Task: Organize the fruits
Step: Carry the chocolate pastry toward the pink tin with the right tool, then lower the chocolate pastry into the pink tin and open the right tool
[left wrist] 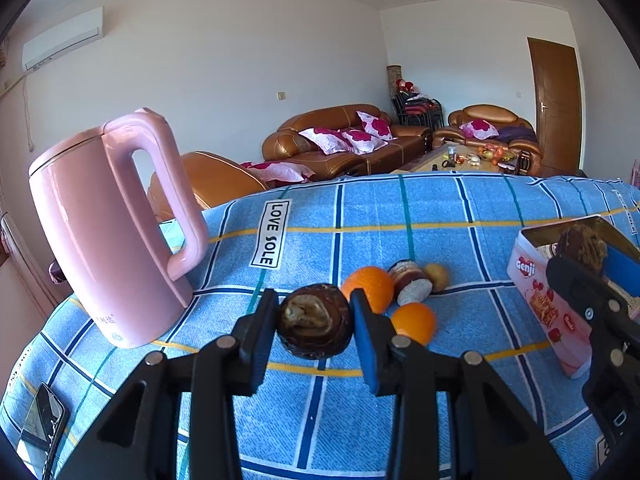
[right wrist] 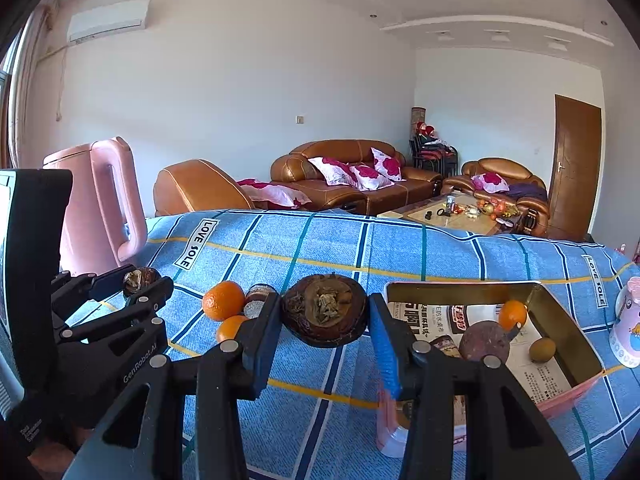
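A pink kettle (left wrist: 108,236) and orange fruit (left wrist: 370,288) sit on a blue checked cloth (left wrist: 440,216) with yellow lines.

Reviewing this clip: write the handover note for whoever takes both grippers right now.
Left gripper: shut on a dark brown mangosteen-like fruit, lifted off the blue checked cloth.
Right gripper: shut on a second dark brown fruit.
Done: the pink tin box holds one small orange, a dark round fruit and a small brown fruit.
Left: box both held fruits, then two oranges, a cut dark fruit and a small tan fruit on the cloth.
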